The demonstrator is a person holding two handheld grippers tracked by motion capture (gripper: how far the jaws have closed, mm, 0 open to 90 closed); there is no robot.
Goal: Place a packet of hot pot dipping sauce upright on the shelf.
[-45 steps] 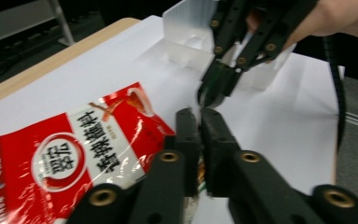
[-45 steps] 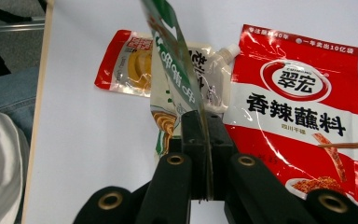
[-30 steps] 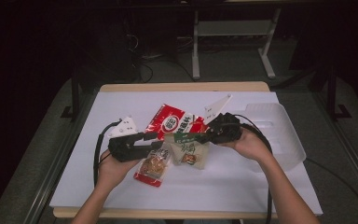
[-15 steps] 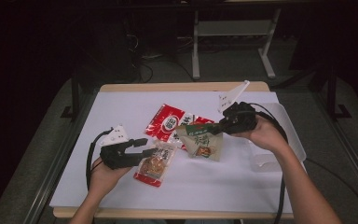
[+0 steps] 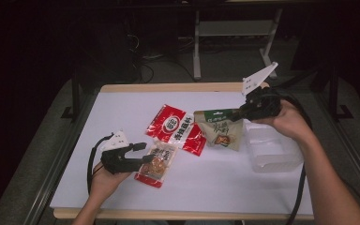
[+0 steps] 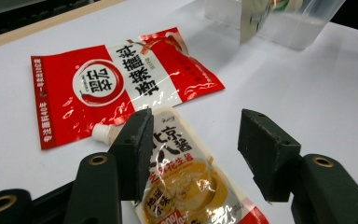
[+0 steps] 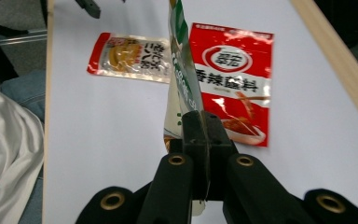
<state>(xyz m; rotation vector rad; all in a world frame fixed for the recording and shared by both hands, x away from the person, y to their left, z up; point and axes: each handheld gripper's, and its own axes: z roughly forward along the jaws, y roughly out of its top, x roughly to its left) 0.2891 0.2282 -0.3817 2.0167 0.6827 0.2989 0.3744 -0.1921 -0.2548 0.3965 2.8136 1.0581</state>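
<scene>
The right gripper (image 5: pixel 238 114) has its jaws clamped on the top edge of the green pouch (image 5: pixel 220 129) and holds it in the air above the white table (image 5: pixel 122 105), just left of the clear tub (image 5: pixel 274 150). The green pouch hangs with its long axis running up and down, its top toward the gripper and its bottom toward the table; in the right gripper view it (image 7: pixel 182 79) is seen edge-on, running straight away from the closed jaws.

The left gripper (image 5: pixel 144 153) sits low over the table with its jaws apart, and they have just been opening. Between them, untouched by the pads, lies the peanut pouch (image 6: pixel 186 179), flat on the table. Just beyond it the red pouch (image 6: pixel 116 79) lies flat as well.
</scene>
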